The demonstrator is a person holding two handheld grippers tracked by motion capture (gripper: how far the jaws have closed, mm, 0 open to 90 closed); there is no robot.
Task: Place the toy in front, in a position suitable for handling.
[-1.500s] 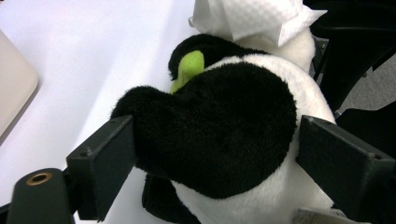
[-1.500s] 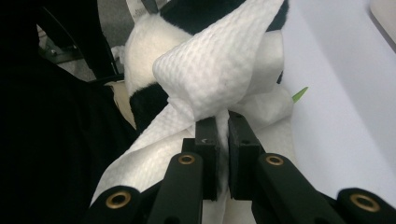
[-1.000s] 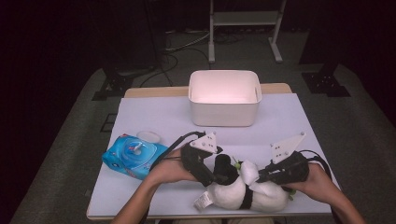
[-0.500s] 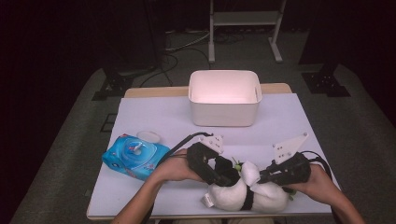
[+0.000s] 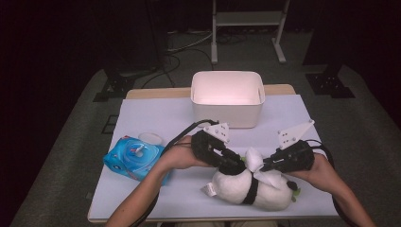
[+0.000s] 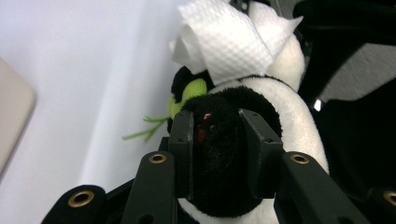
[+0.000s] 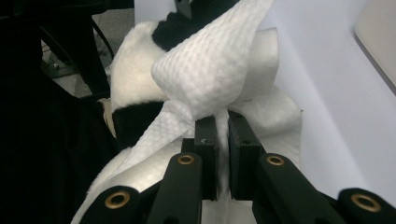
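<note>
Both tools grip at the panda on the counter

The panda (image 5: pixel 257 187) lies at the counter's (image 5: pixel 156 118) near edge, right of the wipes pack (image 5: pixel 135 158). The left tool (image 6: pixel 223 154) has just been closing and now clamps the panda's black fur; the right tool (image 7: pixel 222 140) pinches the paper towel (image 7: pixel 210 74) draped on it.

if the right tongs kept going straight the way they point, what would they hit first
Most likely the crumpled paper towel they already pinch, then the panda plush just behind it. The right tongs aim straight at both; depth between them is unclear.
</note>
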